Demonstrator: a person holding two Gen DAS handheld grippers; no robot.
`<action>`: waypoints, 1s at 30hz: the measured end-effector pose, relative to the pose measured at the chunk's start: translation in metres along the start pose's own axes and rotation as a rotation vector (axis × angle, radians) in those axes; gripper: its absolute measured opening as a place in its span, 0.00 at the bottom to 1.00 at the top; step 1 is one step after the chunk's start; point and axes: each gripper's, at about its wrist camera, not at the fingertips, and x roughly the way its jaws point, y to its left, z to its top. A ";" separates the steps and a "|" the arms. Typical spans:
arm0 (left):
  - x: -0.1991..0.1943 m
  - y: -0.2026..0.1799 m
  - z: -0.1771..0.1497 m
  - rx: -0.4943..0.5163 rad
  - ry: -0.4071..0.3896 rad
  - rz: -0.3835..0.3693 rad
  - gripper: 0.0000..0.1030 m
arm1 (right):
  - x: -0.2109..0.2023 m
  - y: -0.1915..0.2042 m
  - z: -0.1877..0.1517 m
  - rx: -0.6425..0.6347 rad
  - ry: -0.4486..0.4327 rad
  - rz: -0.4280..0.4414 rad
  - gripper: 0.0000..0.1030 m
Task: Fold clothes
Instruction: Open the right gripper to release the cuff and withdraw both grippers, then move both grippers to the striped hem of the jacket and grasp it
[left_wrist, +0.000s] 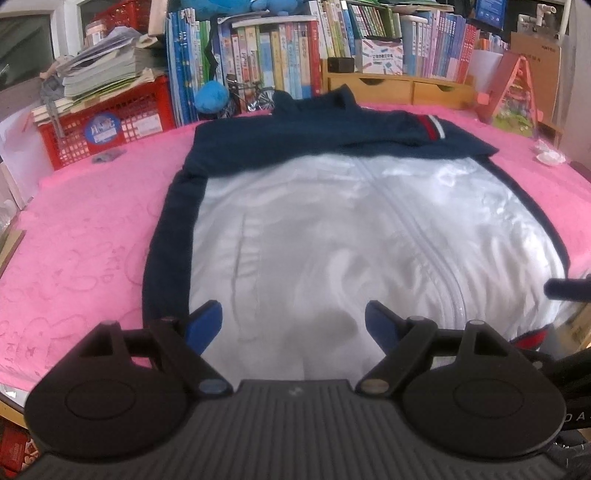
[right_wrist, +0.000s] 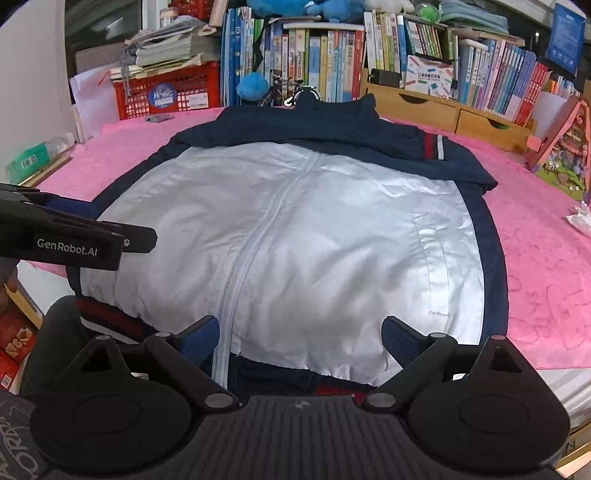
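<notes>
A navy and white zip jacket (left_wrist: 332, 229) lies flat on the pink cloth (left_wrist: 85, 240), front up, collar toward the books. Both sleeves are folded across the navy chest, one showing a red and white striped cuff (left_wrist: 430, 127). My left gripper (left_wrist: 293, 325) hovers open over the white lower front, its blue fingers (left_wrist: 207, 323) wide apart with nothing between them. In the right wrist view the same jacket (right_wrist: 314, 236) fills the middle. My right gripper (right_wrist: 301, 339) is open above the hem near the zip. The left gripper's body (right_wrist: 74, 240) enters from the left.
A red crate (left_wrist: 110, 125) with stacked papers stands at the back left. Rows of books (left_wrist: 277, 55) and a wooden drawer unit (left_wrist: 399, 86) line the back. A colourful toy house (left_wrist: 513, 96) and crumpled tissue (left_wrist: 550, 157) sit at the right. The pink cloth's front edge (right_wrist: 554, 365) runs near the hem.
</notes>
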 end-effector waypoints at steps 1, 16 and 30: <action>0.001 -0.001 -0.001 0.002 0.004 -0.003 0.82 | 0.000 0.000 0.000 0.000 0.002 0.001 0.93; 0.010 -0.014 -0.010 0.039 0.059 -0.034 0.83 | 0.011 0.002 -0.004 0.011 0.053 0.009 0.95; 0.017 -0.025 -0.013 0.089 0.074 -0.032 0.95 | 0.022 0.005 -0.007 0.013 0.094 0.026 0.95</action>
